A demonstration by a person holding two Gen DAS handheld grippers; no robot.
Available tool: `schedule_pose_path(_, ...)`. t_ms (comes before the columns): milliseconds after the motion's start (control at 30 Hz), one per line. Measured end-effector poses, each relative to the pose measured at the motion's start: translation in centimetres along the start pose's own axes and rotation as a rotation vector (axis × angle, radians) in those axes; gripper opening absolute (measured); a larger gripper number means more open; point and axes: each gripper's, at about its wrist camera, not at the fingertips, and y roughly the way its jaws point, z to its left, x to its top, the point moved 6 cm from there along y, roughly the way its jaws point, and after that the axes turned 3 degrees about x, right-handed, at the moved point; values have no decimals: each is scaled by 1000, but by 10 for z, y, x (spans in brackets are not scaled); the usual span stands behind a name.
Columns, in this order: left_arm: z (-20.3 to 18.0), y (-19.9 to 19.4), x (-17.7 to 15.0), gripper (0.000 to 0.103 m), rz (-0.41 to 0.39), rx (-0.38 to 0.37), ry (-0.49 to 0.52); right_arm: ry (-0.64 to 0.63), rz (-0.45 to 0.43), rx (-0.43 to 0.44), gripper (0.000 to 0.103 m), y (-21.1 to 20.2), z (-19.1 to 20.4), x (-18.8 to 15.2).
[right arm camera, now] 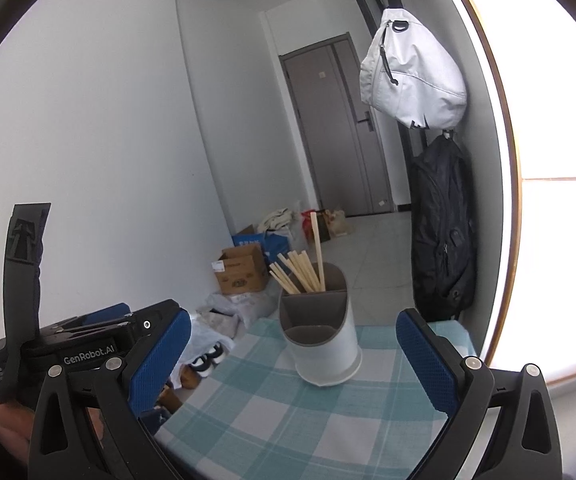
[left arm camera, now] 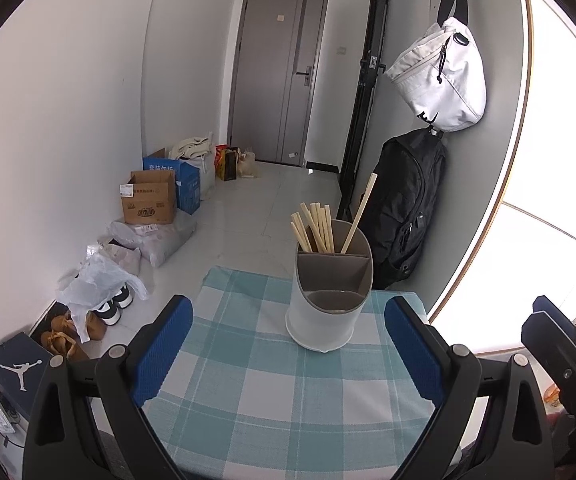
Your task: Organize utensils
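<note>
Chopsticks [left arm camera: 320,226] stand in holder's [left arm camera: 330,304] rear compartment, mid-worktop [left arm camera: 247,380]. Left gripper [left arm camera: 288,340] and right gripper [right arm camera: 292,354] fingers apart, empty. Sticks look light, stiff, slick; pinch upper shafts.

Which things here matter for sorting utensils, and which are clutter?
Job:
pale wooden chopsticks
white divided plastic utensil holder
left gripper, open
right gripper, open

Clutter:
white hanging bag
black backpack
brown cardboard box
</note>
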Motion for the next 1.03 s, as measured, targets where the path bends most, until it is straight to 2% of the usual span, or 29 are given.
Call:
schedule_pose_path(333,3,4,-2,94,8,20,-5,7,12,-2,103,3,-3,-2)
schedule_pose_path(900,1,16,-4,94,32,-18,-6,17,41,-8,103,19,-8,-12)
schedule_pose_path(1033,-1,20,-2,94,24,-24,0,24,78,-2,103,32,-13,-20)
